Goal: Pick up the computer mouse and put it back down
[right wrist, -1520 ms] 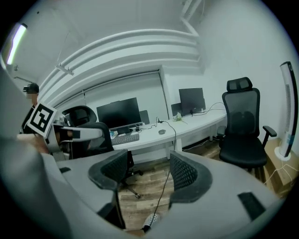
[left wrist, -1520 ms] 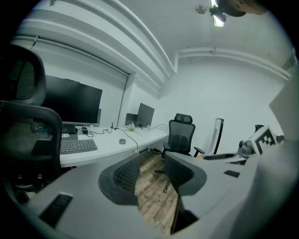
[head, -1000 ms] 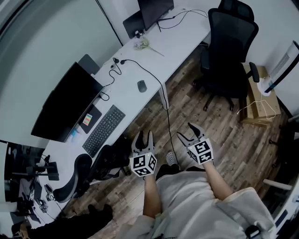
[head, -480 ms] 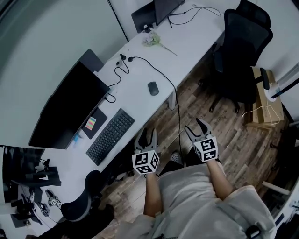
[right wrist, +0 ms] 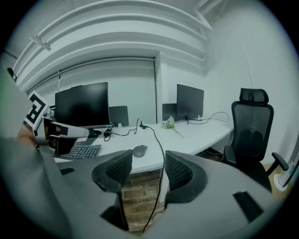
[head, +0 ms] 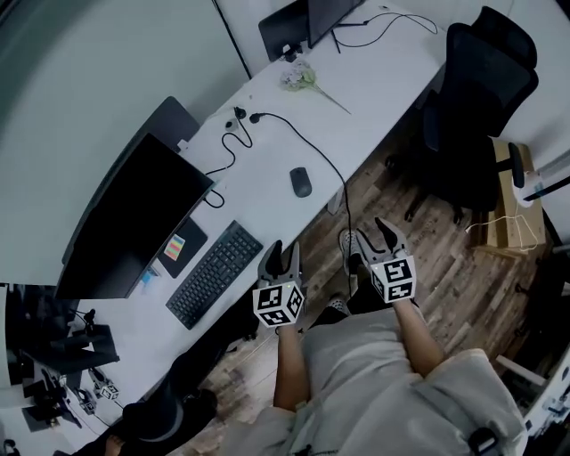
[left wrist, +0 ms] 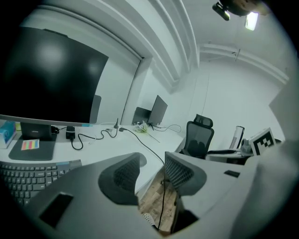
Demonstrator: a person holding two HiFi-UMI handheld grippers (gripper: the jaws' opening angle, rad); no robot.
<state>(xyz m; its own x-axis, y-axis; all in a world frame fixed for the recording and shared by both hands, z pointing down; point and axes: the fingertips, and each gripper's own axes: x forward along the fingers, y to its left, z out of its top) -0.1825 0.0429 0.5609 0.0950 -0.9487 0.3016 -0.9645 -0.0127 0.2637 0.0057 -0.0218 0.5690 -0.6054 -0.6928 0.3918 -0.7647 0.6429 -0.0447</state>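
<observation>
Head view: one long white desk [head: 383, 80] carries one mouse [head: 301, 182], lying by itself beside a black cable [head: 331, 167], well ahead of both grippers. I count two monitors, one near [head: 134, 218] and one at the far end [head: 334, 9], one keyboard [head: 216, 272], one flower sprig [head: 303, 78] and one black chair [head: 481, 98] seen whole. The left gripper [head: 282, 249] and the right gripper [head: 367, 233] hang over the wood floor at the desk's edge, apart from each other. Only this view shows the cardboard box [head: 508, 223] past the chair.

Left gripper view: the left gripper [left wrist: 153, 163] has its jaws partly apart with nothing between them, only floor and cable beyond. One monitor [left wrist: 46, 74] fills the left, the second [left wrist: 159, 109] stands far off. The keyboard [left wrist: 23, 177], the chair [left wrist: 198, 137] and a ceiling lamp [left wrist: 252, 18] show; the lamp appears in no other view. I cannot make out the mouse here.

Right gripper view: the right gripper [right wrist: 148, 170] has its jaws fairly wide and empty; they have just been closing. The mouse [right wrist: 139, 150] sits on the desk just above the left jaw's tip, well beyond it. Both monitors [right wrist: 81, 105] [right wrist: 189, 102], the keyboard [right wrist: 79, 151], the sprig [right wrist: 168, 123] and the chair [right wrist: 252, 135] show.
</observation>
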